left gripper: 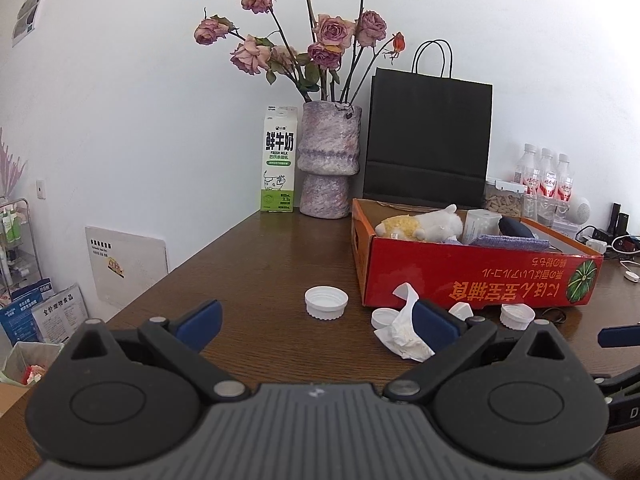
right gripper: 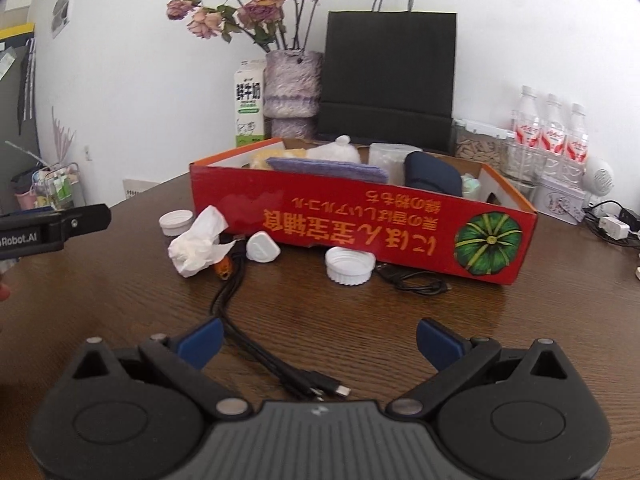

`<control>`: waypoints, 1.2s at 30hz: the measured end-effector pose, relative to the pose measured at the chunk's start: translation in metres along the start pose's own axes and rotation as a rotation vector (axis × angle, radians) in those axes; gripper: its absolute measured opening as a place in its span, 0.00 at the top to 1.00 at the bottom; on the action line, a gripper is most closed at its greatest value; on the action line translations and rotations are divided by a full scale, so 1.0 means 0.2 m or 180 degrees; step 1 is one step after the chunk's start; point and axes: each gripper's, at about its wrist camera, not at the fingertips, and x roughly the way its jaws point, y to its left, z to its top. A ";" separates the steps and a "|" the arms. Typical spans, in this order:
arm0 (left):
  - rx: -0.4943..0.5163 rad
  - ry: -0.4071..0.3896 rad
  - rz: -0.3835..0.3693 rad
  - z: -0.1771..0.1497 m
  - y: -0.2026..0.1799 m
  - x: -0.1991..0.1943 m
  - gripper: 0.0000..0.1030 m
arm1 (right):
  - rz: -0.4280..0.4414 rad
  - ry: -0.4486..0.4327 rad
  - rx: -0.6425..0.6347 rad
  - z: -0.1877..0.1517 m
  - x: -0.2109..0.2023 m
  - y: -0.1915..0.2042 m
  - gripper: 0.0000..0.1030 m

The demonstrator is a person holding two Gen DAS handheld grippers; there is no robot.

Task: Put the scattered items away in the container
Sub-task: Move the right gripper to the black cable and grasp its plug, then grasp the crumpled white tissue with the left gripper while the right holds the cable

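Both grippers are sitting wide apart with nothing in them: the left gripper (left gripper: 318, 322) hangs low over the brown wood-grain table (left gripper: 256, 264) with its blue rubbery pads spread, and the right gripper (right gripper: 320, 340) is the same, with the black multi-head charging cable (right gripper: 280, 364) running between its pads toward the camera. So I'd say we're between grabs, partway through, since the red cardboard box (right gripper: 360, 216) with the pumpkin print already holds a fluffy plush toy (left gripper: 424, 226), a folded purple cloth (right gripper: 328, 170), a dark blue pouch (right gripper: 430, 174) and a frosted plastic jar (left gripper: 480, 222). Still loose in front of the box: a crumpled white tissue (right gripper: 198, 246), soft and wrinkly, just beside the left gripper's right pad in its own view, a ribbed white bottle cap (left gripper: 326, 302) out on its own, another ribbed cap (right gripper: 348, 266) touching the box wall, a smooth rounded white plug thing (right gripper: 262, 247) and a second thin black cord (right gripper: 416, 280). My guess for next: the left one closes on the tissue, which should squash easily, and the right one pinches the cable somewhere mid-length so the floppy ends don't drag.
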 end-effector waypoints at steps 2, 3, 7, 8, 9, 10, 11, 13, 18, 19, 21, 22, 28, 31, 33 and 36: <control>-0.0022 -0.0003 -0.0016 0.00 0.03 -0.01 0.00 | 0.0061 0.0118 -0.0083 0.01 0.04 0.04 0.00; -0.0043 0.0001 -0.0031 0.00 0.05 -0.01 0.00 | 0.0061 0.0175 -0.0143 0.02 0.07 0.07 0.01; -0.0166 0.0062 -0.0026 0.00 0.10 -0.01 0.00 | 0.0103 0.0279 -0.0247 0.03 0.11 0.12 0.09; -0.0187 0.0080 -0.0017 0.00 0.11 0.00 0.00 | 0.0148 0.0282 -0.0233 0.04 0.12 0.12 0.16; -0.0201 0.0089 -0.0018 0.00 0.12 0.00 0.00 | 0.0199 0.0298 -0.0205 0.05 0.13 0.12 0.23; -0.0200 0.0093 -0.0025 0.00 0.12 0.00 0.00 | 0.0244 0.0325 -0.0166 0.06 0.13 0.12 0.25; -0.0189 0.0094 -0.0032 0.00 0.11 0.00 0.00 | 0.0280 0.0353 -0.0129 0.07 0.15 0.11 0.25; -0.0157 0.0095 -0.0043 0.00 0.11 0.00 0.00 | 0.0269 0.0397 -0.0125 0.09 0.17 0.12 0.25; -0.0174 0.0131 -0.0058 0.01 0.11 0.01 0.00 | 0.0310 0.0446 -0.0135 0.13 0.18 0.13 0.65; -0.0194 0.0142 -0.0058 0.01 0.12 0.01 0.00 | 0.0360 0.0454 -0.0146 0.13 0.18 0.13 0.77; -0.0227 0.0159 -0.0051 0.00 0.13 0.02 0.00 | 0.0402 0.0495 -0.0157 0.13 0.16 0.14 0.93; -0.0240 0.0161 -0.0049 0.00 0.13 0.01 0.00 | 0.0404 0.0499 -0.0166 0.13 0.15 0.14 0.94; -0.0235 0.0168 -0.0037 0.00 0.13 0.01 0.00 | 0.0497 0.0339 0.0128 0.09 0.04 0.05 0.96; -0.0228 0.0178 -0.0027 0.00 0.13 0.01 0.00 | 0.0556 0.0201 0.0285 0.09 -0.03 0.01 0.96; -0.0231 0.0186 -0.0014 0.00 0.13 0.02 0.00 | 0.0544 0.0091 0.0331 0.10 -0.07 -0.02 0.96; -0.0237 0.0207 0.0008 0.00 0.13 0.02 0.00 | 0.0539 -0.0058 0.0380 0.13 -0.12 -0.04 0.96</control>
